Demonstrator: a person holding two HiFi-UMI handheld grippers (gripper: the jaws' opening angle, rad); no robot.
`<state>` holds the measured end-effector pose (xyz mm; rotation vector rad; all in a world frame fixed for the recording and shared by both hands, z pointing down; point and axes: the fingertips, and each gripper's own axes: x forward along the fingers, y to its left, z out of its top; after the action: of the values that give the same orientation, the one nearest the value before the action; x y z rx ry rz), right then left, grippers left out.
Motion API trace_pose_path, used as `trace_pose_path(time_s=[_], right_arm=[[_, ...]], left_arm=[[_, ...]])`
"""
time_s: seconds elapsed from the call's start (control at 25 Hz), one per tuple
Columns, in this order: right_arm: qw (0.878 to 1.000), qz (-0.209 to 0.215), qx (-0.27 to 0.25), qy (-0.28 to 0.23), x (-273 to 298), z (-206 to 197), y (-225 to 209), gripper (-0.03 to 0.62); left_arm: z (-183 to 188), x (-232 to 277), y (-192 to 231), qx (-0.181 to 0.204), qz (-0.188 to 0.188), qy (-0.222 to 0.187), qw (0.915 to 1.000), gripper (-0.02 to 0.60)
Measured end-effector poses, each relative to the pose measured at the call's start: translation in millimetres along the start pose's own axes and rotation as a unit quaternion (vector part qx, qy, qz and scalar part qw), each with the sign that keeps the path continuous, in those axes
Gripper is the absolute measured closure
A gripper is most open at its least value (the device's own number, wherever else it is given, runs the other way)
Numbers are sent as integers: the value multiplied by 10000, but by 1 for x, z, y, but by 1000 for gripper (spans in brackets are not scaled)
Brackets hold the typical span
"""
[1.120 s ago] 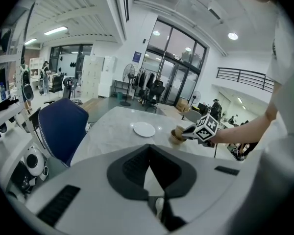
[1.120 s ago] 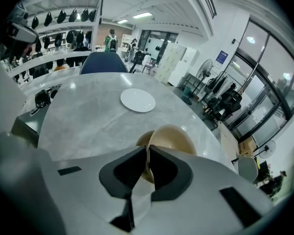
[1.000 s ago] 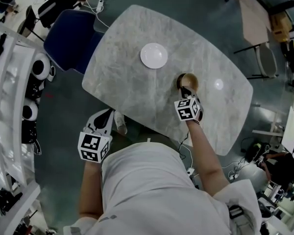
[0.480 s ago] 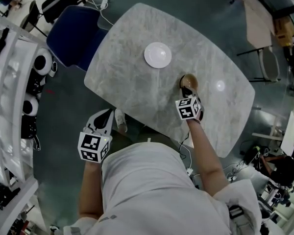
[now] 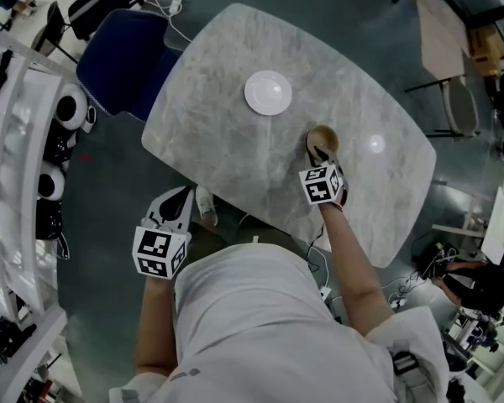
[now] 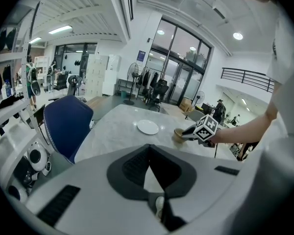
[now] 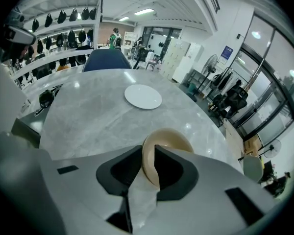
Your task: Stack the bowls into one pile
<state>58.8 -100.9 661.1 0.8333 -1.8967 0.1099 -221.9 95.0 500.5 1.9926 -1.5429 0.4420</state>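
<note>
Two bowls sit well apart on the table (image 5: 227,154), a rounded-corner slab w/ a grey, marble-veined top that looks matte apart from one small glare spot near its right end. We see the tan bowl (image 7: 174,135) at lower ctr of the right gripper view: small, round, smooth-walled, w/ a thick, softly rolled rim. Our right gripper (image 7: 149,153) is clamped on that rim's near edge, one dark-padded jaw inside the bowl and the other outside, the wall pinched btwn them. We can't tell whether the bowl's base rests on the marble or sits just clear of it. The white bowl (image 5: 268,92) lies above frame ctr in the head view, up and to the left of the tan one: a shallow, glossy disc w/ a faint inner ring, nothing touching it. Our left gripper (image 6: 149,148) hangs off the table's near edge at lower left of the head view. Its jaws are closed tip to tip w/ nothing btwn them, only pale floor showing thru the V behind the tips. One blue chair (image 5: 122,57) w/ a fabric-look curved back stands at the table's upper-left side.
</note>
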Motion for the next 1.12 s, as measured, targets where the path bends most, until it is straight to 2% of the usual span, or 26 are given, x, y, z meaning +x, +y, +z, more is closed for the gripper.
trace_pose_path(time_s=[0.56,0.88,1.12], right_arm=[[9986,-160,471,-205,-36,2,-7,520],[9935,-220,910,-644,-78,11,-12,568],[9841,-212,1415,-1048,-119,15,-16,583]], left_arm=[[16,21,-10,360,-458,-43,9983,580],[38,46,-30,713,-907,-75,9933,580],[56,65,-56,1010,-1275,-134,9866,580]])
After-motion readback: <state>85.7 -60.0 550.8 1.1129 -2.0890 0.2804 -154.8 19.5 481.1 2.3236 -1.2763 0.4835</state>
